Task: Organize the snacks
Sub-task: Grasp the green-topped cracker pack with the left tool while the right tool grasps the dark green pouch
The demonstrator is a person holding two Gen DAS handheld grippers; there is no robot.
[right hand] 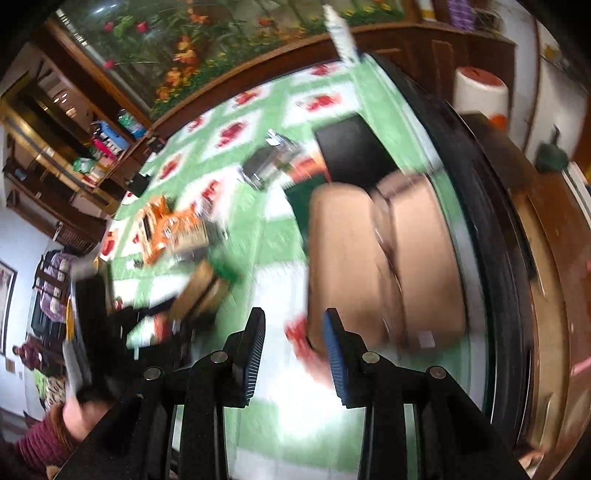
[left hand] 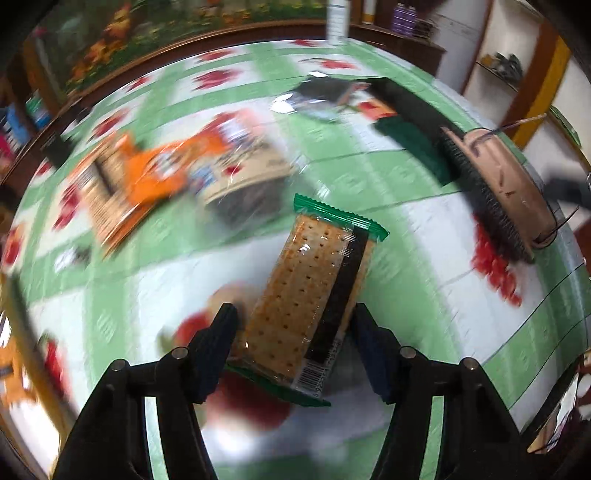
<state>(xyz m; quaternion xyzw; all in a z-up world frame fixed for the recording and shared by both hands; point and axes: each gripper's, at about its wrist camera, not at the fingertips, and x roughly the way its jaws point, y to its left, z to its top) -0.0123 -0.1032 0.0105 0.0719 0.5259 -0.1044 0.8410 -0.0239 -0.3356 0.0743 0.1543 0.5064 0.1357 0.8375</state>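
A clear pack of square crackers point(left hand: 314, 280) with green ends and a black strip stands out sharp against the blurred table. It sits between the fingers of my left gripper point(left hand: 294, 310), which is shut on its lower half. In the right wrist view the same pack point(right hand: 203, 291) shows as a blur at centre left. My right gripper point(right hand: 294, 317) is open above the tablecloth, nothing between its fingers, just left of a tan basket point(right hand: 388, 258). That tan basket point(left hand: 509, 192) lies at the right in the left wrist view.
A green and white tablecloth point(left hand: 406, 295) with red flowers covers the table. An orange snack pack point(left hand: 147, 170), a dark foil packet point(left hand: 321, 96) and a black box point(left hand: 413, 107) lie farther back. A white bottle point(left hand: 338, 22) stands at the far edge. A maroon sleeve point(right hand: 44, 439) is at lower left.
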